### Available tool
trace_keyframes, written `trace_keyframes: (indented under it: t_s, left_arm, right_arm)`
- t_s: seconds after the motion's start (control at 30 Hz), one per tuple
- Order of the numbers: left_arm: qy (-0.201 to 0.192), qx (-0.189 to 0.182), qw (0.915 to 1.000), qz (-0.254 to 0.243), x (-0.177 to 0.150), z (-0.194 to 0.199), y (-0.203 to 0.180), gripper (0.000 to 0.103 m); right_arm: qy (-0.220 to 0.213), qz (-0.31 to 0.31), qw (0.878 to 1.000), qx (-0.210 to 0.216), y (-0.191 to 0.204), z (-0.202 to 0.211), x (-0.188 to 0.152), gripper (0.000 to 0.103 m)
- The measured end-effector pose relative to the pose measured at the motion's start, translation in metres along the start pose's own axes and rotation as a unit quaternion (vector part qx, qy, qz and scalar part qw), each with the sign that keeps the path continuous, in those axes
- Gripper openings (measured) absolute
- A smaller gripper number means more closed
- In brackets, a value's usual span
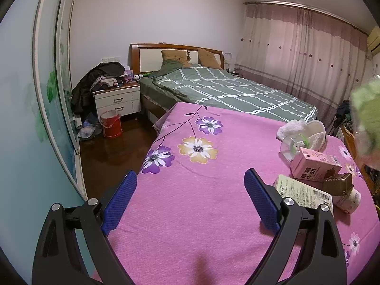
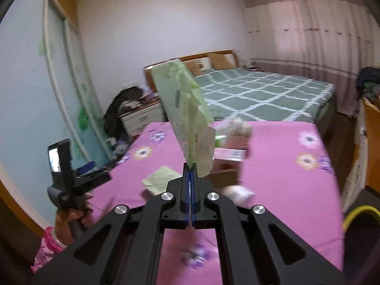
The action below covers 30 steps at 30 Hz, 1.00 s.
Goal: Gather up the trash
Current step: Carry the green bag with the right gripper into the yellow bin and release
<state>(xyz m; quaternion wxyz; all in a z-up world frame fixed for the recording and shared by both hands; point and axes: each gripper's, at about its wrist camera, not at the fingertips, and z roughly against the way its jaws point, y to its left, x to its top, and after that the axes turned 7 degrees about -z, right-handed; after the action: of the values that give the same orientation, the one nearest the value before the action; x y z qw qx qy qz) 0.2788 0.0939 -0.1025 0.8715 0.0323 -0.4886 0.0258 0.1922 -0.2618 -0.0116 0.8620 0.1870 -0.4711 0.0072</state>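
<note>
Over the pink flowered table (image 1: 201, 204) the right gripper (image 2: 190, 166) has its jaws pinched flat together on the lower edge of a thin green bag (image 2: 187, 109), which stands up loosely above the fingers, clear of the cloth and blurred as if on the move. It looks like a trash bag; a second green folded piece (image 2: 161, 179) lies on the cloth just beside the fingers. At the table's left edge the left gripper (image 1: 191, 185) hangs low with its blue pads (image 1: 121, 198) spread wide and nothing between them, a hand (image 2: 71, 220) in a pink sleeve gripping its handle. The trash lies in a cluster toward the table's right side: a pink milk carton (image 1: 313, 166), a white box (image 1: 304, 193), a brown tray (image 1: 337, 184) resting on a small bottle (image 1: 349, 200), a white cup (image 1: 313, 135), a tissue (image 1: 292, 128) and a clear lid (image 1: 288, 148). None of it is bagged yet, so I judge this the opening step: getting the bag ready. Next, I would guess, the empty gripper must take the bag's other edge so the mouth can be pulled apart; the film is limp and may cling shut.
</note>
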Motion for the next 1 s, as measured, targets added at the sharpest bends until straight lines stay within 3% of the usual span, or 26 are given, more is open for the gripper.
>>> trace_keyframes:
  t_s: [0.23, 0.43, 0.57, 0.73, 1.0]
  left_arm:
    - [-0.010, 0.007, 0.9997, -0.021, -0.001, 0.006, -0.012, 0.091]
    - [0.000, -0.015, 0.9995, -0.028, -0.005, 0.012, -0.031, 0.091]
    - [0.012, -0.034, 0.9987, -0.037, -0.011, 0.017, -0.052, 0.091]
    - [0.032, -0.052, 0.9966, -0.054, -0.019, 0.024, -0.088, 0.091]
    - [0.049, -0.075, 0.9920, -0.089, -0.026, 0.031, -0.146, 0.091]
  right_arm:
    - [-0.019, -0.049, 0.990, -0.129, -0.086, 0.049, -0.011, 0.001]
    - [0.000, -0.107, 0.961, -0.253, -0.180, 0.072, -0.038, 0.001]
    - [0.010, -0.140, 0.943, -0.301, -0.224, 0.079, -0.059, 0.001]
    - [0.030, -0.172, 0.930, -0.323, -0.266, 0.074, -0.084, 0.001]
    - [0.036, -0.186, 0.930, -0.315, -0.282, 0.072, -0.101, 0.004]
